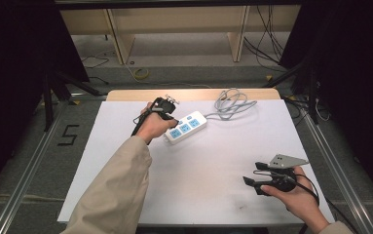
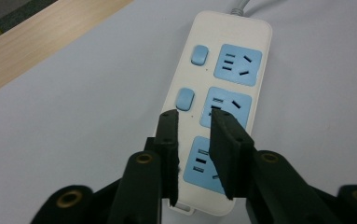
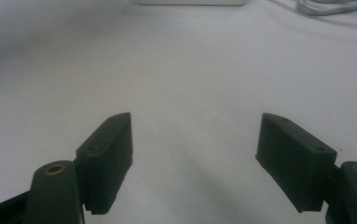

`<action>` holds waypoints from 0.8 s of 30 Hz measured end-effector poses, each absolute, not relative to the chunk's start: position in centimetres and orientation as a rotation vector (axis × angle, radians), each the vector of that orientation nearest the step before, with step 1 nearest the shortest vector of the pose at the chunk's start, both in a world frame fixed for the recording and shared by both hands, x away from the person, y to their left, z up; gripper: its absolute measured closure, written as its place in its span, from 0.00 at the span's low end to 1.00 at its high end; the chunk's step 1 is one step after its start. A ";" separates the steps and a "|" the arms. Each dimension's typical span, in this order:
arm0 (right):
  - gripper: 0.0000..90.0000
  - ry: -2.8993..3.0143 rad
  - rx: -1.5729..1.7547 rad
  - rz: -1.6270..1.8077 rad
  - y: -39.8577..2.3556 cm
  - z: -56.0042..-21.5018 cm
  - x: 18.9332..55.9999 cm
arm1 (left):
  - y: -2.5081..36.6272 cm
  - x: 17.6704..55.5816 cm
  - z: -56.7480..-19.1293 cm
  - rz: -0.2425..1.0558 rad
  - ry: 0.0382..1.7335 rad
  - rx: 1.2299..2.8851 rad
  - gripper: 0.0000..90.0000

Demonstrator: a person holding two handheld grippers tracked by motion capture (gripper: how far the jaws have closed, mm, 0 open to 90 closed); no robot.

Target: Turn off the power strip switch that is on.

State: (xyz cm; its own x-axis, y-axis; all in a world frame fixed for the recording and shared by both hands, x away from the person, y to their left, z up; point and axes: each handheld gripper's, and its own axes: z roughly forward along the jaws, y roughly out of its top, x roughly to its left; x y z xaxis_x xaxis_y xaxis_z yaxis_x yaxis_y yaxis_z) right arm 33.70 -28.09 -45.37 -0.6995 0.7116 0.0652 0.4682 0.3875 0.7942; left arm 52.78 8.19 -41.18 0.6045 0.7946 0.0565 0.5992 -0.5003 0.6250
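Looking down from the high view, we see a white power strip point(image 1: 186, 126) with pale blue sockets lying toward the far side of the white-covered desk point(image 1: 223, 161), its grey cable point(image 1: 233, 103) coiled loosely behind it. The left claw point(image 1: 173, 121) hangs over the strip's near end; the right claw point(image 1: 250, 181) rests well apart near the front edge. In the left gripper view, we find matte black jaws parted narrowly above the smooth, rounded plastic strip point(image 2: 223, 93), gripping nothing. In the right gripper view, we see blocky, foam-like jaws spread wide and empty over the plain sheet.
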 end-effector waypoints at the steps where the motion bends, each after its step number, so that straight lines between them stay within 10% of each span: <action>1: 0.30 2.362 1.032 1.212 -28.1 -45.4 33.7 | 8.3 52.7 -41.1 0.451 1.092 2.271 0.71; 24: 0.30 2.359 1.049 1.213 -28.1 -45.4 33.8 | 10.4 47.4 -40.0 0.426 0.963 2.163 0.31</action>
